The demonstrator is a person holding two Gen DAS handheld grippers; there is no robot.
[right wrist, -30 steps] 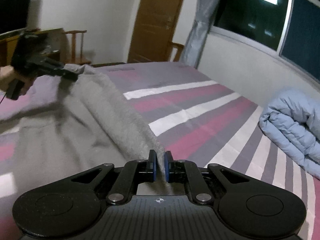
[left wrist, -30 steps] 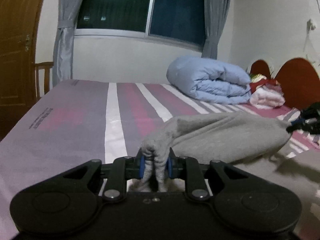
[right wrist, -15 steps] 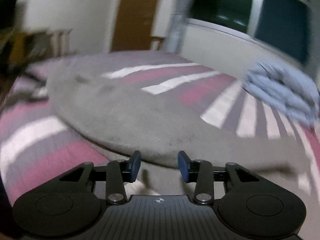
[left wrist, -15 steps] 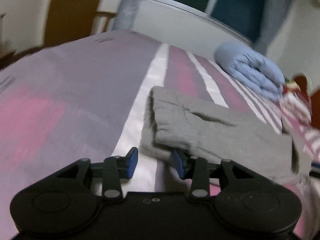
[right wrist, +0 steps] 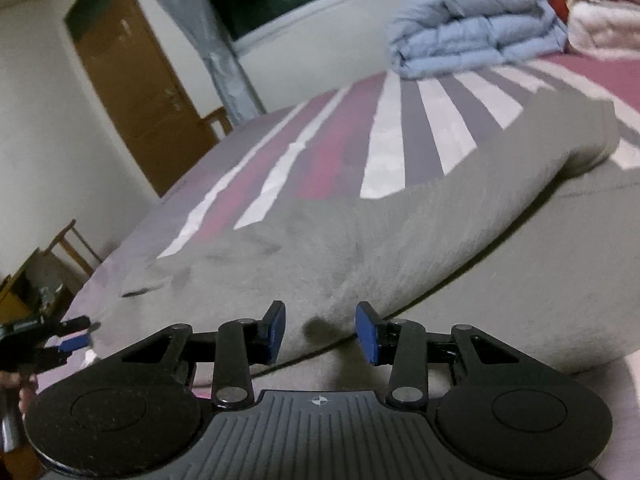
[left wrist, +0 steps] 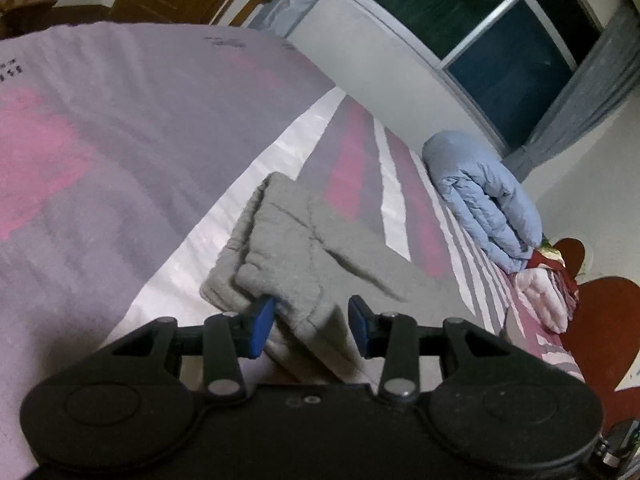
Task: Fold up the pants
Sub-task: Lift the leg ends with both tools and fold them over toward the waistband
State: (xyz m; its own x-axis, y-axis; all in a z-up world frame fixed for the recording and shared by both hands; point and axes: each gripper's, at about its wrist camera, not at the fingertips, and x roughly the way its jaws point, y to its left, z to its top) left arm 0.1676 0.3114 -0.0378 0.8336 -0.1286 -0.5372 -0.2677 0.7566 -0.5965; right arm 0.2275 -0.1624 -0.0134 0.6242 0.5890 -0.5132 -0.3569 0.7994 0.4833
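Note:
The grey fleece pants [left wrist: 304, 248] lie folded over on the striped bed, cuffs toward the left wrist camera. My left gripper [left wrist: 310, 326] is open, its blue pads on either side of the cuff end, not clamped. In the right wrist view the pants [right wrist: 380, 240] lie as a doubled layer with a rounded fold at the right. My right gripper [right wrist: 322, 330] is open just above the pants' near edge. The left gripper also shows at the left edge of the right wrist view [right wrist: 68, 340].
The bed sheet [left wrist: 100, 152] has pink, grey and white stripes. A folded blue duvet [left wrist: 484, 200] and pink bedding [left wrist: 544, 296] lie by the red headboard [left wrist: 600, 332]. A wooden door [right wrist: 136, 92], chairs and a curtained window stand beyond the bed.
Both grippers were shut on the pants and holding them up; they have lowered the fabric onto the bed, opened and let go. The pants now lie folded.

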